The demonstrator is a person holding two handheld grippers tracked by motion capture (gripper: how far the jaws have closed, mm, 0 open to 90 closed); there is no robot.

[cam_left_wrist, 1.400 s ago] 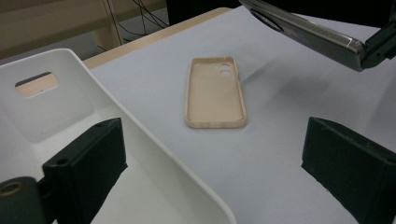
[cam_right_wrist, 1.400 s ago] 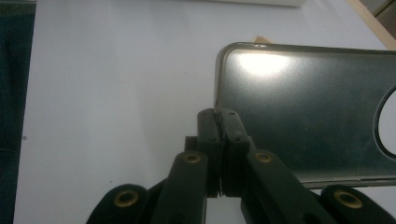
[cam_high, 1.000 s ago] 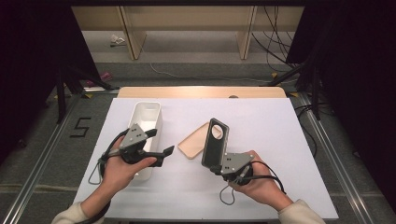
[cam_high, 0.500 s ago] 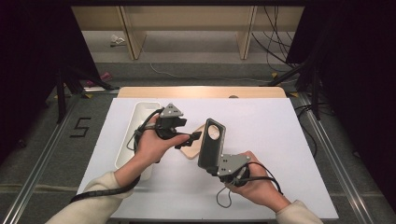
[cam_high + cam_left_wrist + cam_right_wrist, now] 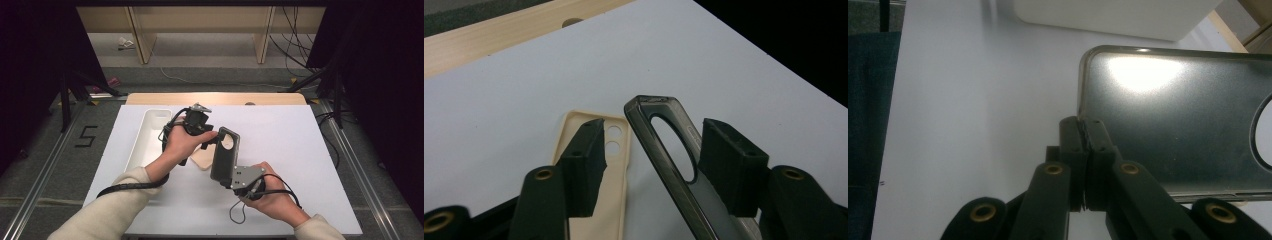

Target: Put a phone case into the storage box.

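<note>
The right gripper point(image 5: 231, 170) held the dark phone case point(image 5: 225, 155) up off the white worktop point(image 5: 300, 165), its jaws pinched tight on the case's lower edge. In the right gripper view the two jaws met on the rim of the case point(image 5: 1173, 125) near one corner, with almost no gap between them, and the case's smoky back spread out to the right with part of its round camera opening at the picture's edge.

The left gripper point(image 5: 214, 139) had come in from the left to the upper end of that case. Its jaws had just been closing and stood about half open, one on each side of the case. In the left gripper view the case point(image 5: 669, 150) rose edge-on between the jaws, lying close against the right-hand jaw while a clear gap remained between it and the left-hand jaw; whether the right-hand pad actually touched it could not be told.

A cream phone case point(image 5: 611, 165) lay flat on the worktop below the left gripper's jaws, two small round holes showing near its top end. In the high view it point(image 5: 202, 157) lay just beside the held case, and a white tray point(image 5: 145, 140) stood to the left of it.
</note>
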